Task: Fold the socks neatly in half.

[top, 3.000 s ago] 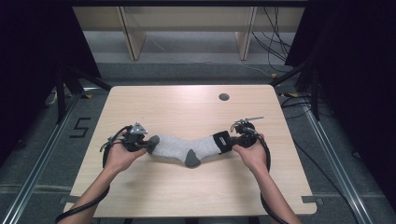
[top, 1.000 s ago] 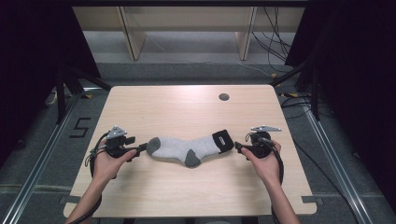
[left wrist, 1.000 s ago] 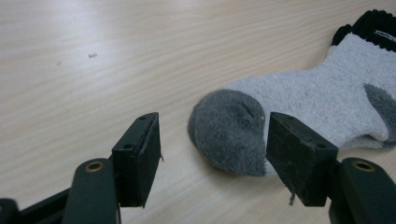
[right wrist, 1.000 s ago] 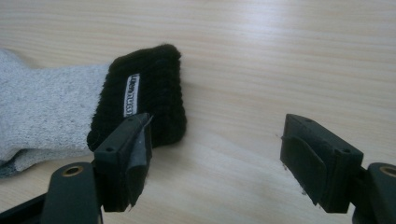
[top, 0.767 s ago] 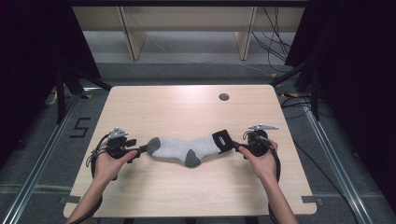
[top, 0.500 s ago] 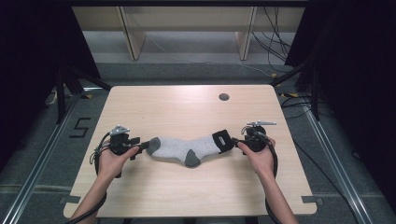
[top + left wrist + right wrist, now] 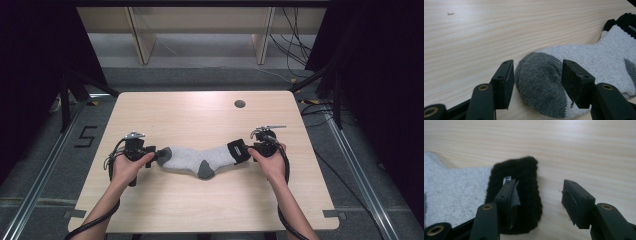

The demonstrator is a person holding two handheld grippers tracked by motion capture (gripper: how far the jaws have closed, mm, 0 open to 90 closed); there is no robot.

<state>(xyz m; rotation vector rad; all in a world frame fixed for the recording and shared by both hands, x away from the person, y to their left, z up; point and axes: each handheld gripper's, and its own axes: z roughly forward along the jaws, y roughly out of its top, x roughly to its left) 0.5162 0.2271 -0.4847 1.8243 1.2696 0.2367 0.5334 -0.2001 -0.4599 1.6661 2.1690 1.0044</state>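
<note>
A grey sock (image 7: 192,159) lies flat across the table, dark grey toe at the left, black cuff (image 7: 238,151) at the right. My left gripper (image 7: 159,154) is at the toe. In the left gripper view its jaws (image 7: 537,85) stand on either side of the toe (image 7: 539,77) without squeezing it; they have just been opening a little. My right gripper (image 7: 249,150) is at the cuff. Its jaws (image 7: 537,205) have just been closing. One jaw rests over the black cuff (image 7: 524,170), the other over bare wood, with the cuff's edge between them.
The wooden table (image 7: 200,115) has a round dark hole (image 7: 239,104) at the back right. Wooden shelf legs and cables stand beyond the far edge. Dark curtains flank both sides.
Both grippers have slid inward from a second ago, the left onto the toe and the right onto the cuff. The sock has stayed where it was.
</note>
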